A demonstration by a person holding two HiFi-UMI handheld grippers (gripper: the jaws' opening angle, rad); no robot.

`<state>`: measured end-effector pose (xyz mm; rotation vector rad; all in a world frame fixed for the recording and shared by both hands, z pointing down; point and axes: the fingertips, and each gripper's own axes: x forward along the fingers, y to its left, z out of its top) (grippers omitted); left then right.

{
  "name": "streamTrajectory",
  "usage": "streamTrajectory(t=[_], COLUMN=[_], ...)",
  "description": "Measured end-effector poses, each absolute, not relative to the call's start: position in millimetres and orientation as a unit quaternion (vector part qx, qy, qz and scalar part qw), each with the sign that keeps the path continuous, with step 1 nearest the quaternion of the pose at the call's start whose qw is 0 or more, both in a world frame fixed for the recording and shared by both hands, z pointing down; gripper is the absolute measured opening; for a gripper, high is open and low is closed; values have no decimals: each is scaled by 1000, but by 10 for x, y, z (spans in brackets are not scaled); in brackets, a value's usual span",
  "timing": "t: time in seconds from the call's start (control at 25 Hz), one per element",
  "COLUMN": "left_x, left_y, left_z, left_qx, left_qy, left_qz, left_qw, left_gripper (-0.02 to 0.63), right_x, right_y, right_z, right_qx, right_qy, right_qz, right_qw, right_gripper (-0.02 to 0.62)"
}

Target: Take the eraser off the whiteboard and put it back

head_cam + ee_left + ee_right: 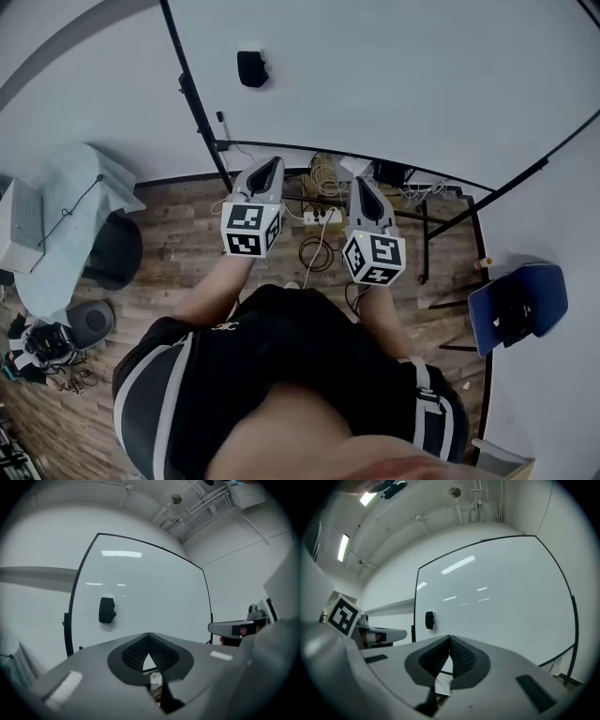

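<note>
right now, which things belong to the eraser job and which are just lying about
Job: eraser, stuck on the whiteboard; left gripper and right gripper, both shut and empty.
Lying about: blue chair; power strip and cables on the floor.

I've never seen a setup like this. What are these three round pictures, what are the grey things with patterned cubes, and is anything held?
No robot here: a person wears a head camera and holds a two-jaw gripper in each hand. The head view looks down on the left gripper and right gripper, each with a marker cube, pointing at a whiteboard. The other two pictures come from cameras riding on each gripper, looking along its jaws. Both pairs of jaws are closed on nothing. The black eraser sticks to the board, untouched. Cables lie on the wooden floor.
</note>
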<state>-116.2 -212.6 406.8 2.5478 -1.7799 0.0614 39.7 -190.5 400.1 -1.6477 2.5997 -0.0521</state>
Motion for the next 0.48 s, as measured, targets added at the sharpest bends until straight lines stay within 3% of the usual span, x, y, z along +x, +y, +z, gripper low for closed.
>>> streamTrajectory(t=[0.48], left_x=[-1716], left_y=[-3028], left_z=[4245], left_qx=[776], left_qy=[-629], left_qz=[13], left_qw=[41], left_gripper=[9], right_x=[20], right_y=[-2990], right_z=[4128], right_qx=[-490], right_qy=[872], right_qz=[-13], right_qw=[-3], right_gripper=[6])
